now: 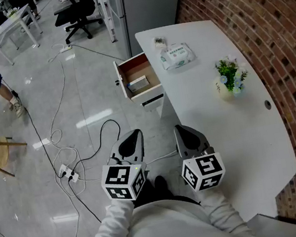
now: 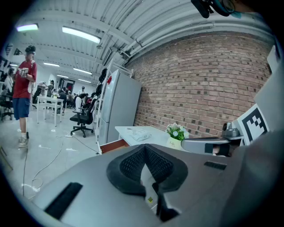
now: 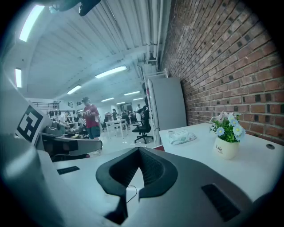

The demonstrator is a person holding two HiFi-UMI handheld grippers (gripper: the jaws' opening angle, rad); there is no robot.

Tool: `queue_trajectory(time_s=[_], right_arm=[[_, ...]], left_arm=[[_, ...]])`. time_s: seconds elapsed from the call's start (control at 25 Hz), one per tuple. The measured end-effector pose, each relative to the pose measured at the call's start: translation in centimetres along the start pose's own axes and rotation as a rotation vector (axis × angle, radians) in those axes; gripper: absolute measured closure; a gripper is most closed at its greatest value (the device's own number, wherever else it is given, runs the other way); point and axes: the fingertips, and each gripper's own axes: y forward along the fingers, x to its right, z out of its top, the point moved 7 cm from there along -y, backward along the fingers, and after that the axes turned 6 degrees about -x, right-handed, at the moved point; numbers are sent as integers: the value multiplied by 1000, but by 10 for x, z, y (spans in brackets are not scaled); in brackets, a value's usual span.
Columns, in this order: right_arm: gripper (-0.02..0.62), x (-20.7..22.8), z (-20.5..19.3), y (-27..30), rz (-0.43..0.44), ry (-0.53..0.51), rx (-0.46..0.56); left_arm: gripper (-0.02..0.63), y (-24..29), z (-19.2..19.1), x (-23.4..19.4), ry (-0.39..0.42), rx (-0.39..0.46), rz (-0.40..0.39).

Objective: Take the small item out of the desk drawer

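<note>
At the table (image 1: 223,130): holding left hand-held gripper (image 1: 134,133), right hand-held gripper (image 1: 179,129) closed, empty, short of the drawer (image 1: 121,81); judging its small box (image 1: 138,84) light, stiff, grippable across sides.

One white curved-top desk (image 1: 226,147), one open drawer lined in reddish-brown wood (image 1: 138,64), one small pale box (image 1: 138,84), one soft white wipes pack (image 1: 177,55), one small white pot of flowers (image 1: 230,79), one tiny flat packet (image 1: 159,41), one white power strip (image 1: 67,174), one light wooden seat (image 1: 6,141).

Bright ceiling strip lights (image 2: 80,34) glare off the glossy floor (image 1: 94,118); gripper views warp and darken at edges.
</note>
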Motion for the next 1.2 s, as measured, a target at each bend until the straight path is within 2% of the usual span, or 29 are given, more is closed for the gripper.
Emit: queue_trajectory(time_s=[0.36,0.8,0.88,1.2], right_arm=[[569,9,0,-1,18,-8,10],[569,10,1,4,80,2,6],[568,11,1,6,85,3,6],[568,20,8,21,93,7,-4]], left_arm=[[589,7,2,5,14,0,6],[585,2,6,-4,14,25,77],[538,5,8,-6,14,24,83],[482,29,12,-20,8,1,87]])
